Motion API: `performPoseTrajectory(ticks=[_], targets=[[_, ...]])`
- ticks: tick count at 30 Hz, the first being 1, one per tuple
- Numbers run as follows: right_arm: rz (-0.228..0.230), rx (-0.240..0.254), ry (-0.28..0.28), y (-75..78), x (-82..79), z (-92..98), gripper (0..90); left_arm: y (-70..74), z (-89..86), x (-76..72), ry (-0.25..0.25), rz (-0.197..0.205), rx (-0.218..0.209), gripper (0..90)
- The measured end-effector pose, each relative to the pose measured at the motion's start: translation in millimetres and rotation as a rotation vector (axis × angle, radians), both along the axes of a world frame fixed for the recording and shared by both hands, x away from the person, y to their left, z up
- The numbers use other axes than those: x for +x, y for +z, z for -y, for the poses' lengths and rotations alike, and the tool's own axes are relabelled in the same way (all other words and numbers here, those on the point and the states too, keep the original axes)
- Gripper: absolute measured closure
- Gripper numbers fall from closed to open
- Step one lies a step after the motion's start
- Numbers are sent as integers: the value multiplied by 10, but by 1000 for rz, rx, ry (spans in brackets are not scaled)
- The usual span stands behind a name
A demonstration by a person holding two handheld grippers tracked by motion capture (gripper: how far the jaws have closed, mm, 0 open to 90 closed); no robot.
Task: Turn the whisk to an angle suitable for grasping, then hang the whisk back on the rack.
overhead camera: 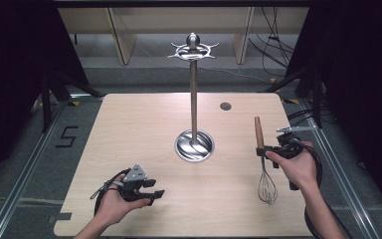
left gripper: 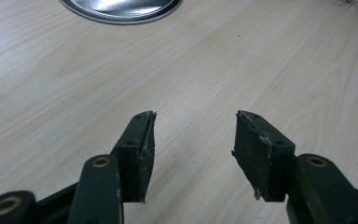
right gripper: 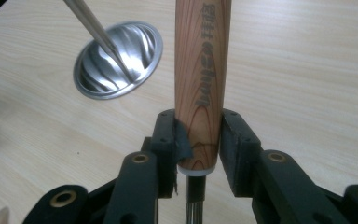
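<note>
Whisk (overhead camera: 264, 169) clenched in right tool (right gripper: 198, 140), pads on lower end of wood handle, wire head hanging below, just off surface (overhead camera: 144, 149). Stand (overhead camera: 194, 99) w/ hook ring up top sits beyond, to its left. Left tool (left gripper: 193, 149) released, idle. Step: carry in hand. Next, prob. lift handle end to a hook.

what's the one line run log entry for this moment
right gripper: shut on whisk handle | left gripper: open, empty | stand: hooks bare
</note>
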State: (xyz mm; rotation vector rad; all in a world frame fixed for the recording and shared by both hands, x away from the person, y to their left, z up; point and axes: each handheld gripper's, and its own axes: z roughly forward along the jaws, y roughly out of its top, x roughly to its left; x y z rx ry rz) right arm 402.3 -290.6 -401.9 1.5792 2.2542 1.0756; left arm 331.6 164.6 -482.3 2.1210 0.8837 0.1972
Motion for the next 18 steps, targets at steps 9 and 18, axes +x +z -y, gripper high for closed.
performPoseTrajectory(ticks=[9, 18], targets=[[81, 6, 31, 60, -96, -41, 700, 2, -29, -20, 12, -6, -11, 471], [130, -10, 50, 165, -124, -60, 700, 16, -67, -73, 28, 9, -8, 471]])
